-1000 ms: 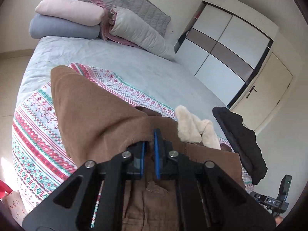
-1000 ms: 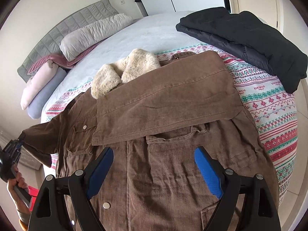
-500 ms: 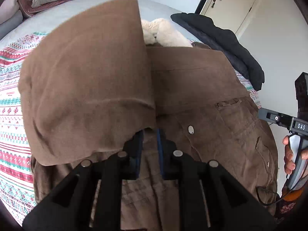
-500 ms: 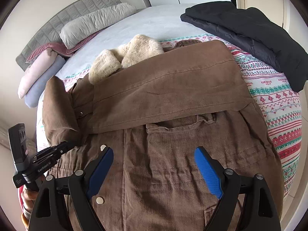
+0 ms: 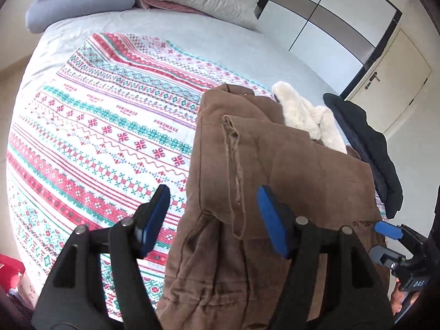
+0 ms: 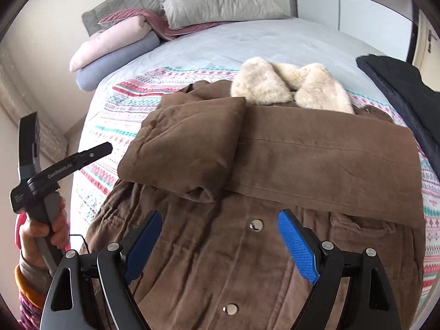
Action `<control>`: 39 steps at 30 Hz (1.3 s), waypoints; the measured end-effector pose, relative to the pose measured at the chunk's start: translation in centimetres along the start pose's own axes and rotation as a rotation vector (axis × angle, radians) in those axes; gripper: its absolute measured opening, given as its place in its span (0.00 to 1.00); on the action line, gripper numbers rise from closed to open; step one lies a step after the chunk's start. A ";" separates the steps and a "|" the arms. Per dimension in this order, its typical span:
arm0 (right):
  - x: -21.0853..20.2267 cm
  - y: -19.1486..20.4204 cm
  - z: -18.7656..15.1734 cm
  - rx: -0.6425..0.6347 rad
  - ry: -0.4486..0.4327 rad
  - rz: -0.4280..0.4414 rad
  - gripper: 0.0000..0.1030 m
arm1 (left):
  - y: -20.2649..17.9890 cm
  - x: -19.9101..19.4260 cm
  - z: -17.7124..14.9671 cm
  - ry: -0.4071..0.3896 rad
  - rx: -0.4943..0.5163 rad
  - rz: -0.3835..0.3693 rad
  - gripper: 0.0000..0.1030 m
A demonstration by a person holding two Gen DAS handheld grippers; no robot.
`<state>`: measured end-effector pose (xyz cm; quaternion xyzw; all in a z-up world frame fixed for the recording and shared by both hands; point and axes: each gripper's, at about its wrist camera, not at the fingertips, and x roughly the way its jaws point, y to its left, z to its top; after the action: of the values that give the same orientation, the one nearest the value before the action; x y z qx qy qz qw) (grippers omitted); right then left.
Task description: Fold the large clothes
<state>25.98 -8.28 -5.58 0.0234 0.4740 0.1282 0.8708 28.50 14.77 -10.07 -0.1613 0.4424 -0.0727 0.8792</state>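
A brown jacket [image 6: 316, 159] with a cream fleece collar [image 6: 291, 88] lies face up on the patterned blanket [image 5: 104, 126]. Both sleeves are folded across its chest; the left sleeve [image 6: 187, 143] lies on top of the right one. The jacket also shows in the left wrist view [image 5: 275, 165]. My left gripper [image 5: 214, 217] is open and empty, just off the jacket's left edge; it also shows at the left of the right wrist view [image 6: 93, 154]. My right gripper [image 6: 220, 244] is open and empty above the jacket's snap-button front.
A folded black coat [image 6: 407, 93] lies on the bed right of the jacket. Pillows and folded bedding [image 6: 123, 41] are stacked at the headboard. A wardrobe [image 5: 330, 27] and a door [image 5: 398, 77] stand beyond the bed. The grey sheet [image 6: 247, 41] lies behind the collar.
My left gripper carried the left sleeve over onto the jacket's chest, opened and let it go, then drew back to the left. The right gripper stayed open over the jacket's front.
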 end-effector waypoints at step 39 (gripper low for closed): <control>3.4 -8.7 3.4 0.317 -0.099 0.144 0.56 | -3.4 3.5 -0.8 0.027 0.091 0.025 0.54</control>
<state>32.28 -15.63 -7.90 0.2003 0.4417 0.1125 0.8672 29.97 10.43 -11.93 -0.1148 0.4523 -0.0840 0.8804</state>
